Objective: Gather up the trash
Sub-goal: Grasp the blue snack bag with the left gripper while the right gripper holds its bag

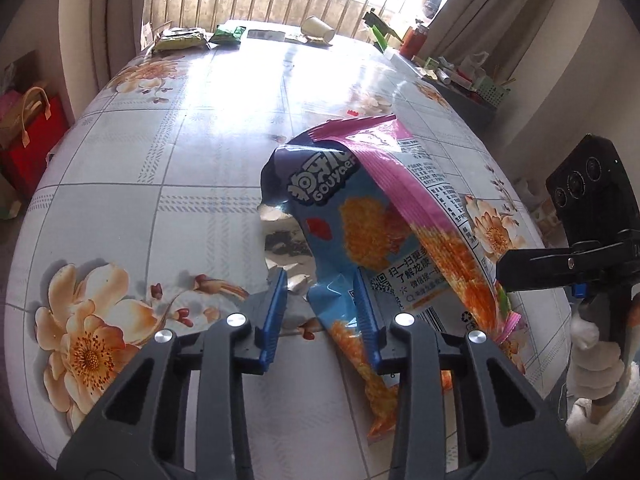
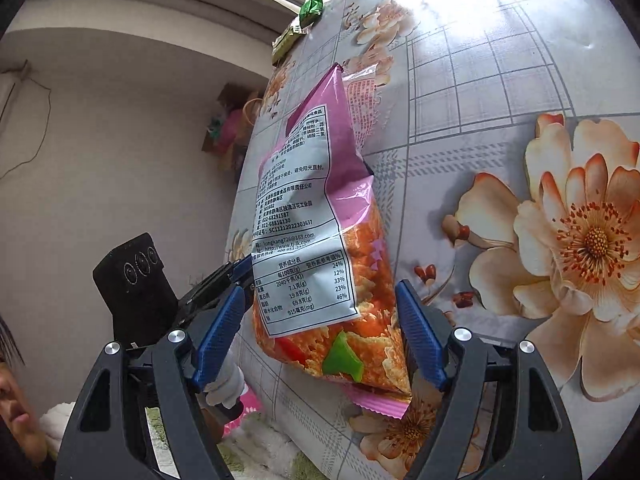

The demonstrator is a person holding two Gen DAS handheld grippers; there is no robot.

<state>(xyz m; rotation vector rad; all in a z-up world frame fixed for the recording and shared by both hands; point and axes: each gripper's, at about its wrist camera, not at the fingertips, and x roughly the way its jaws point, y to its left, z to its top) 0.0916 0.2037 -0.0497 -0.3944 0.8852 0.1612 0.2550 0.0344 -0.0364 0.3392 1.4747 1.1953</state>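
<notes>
A torn snack bag (image 1: pixel 360 220), blue, pink and orange, lies on the flowered tablecloth (image 1: pixel 160 160) with its pink top edge raised off the cloth. My left gripper (image 1: pixel 320 312) has the bag's torn blue flap between its blue pads, which press on it from both sides. In the right wrist view the bag (image 2: pixel 304 208) shows its white printed back. My right gripper (image 2: pixel 320 336) stands open around the bag's orange bottom end, with a gap at each pad. The left gripper (image 2: pixel 240 272) meets the bag's left edge there. The right gripper's fingertip (image 1: pixel 504 276) reaches the bag's right side.
At the table's far end lie a tipped paper cup (image 1: pixel 318 29), green packets (image 1: pixel 228 34) and a red bottle (image 1: pixel 414 42). A red shopping bag (image 1: pixel 32 148) stands on the floor at left. A white-gloved hand (image 1: pixel 592 352) holds the right gripper off the table's right edge.
</notes>
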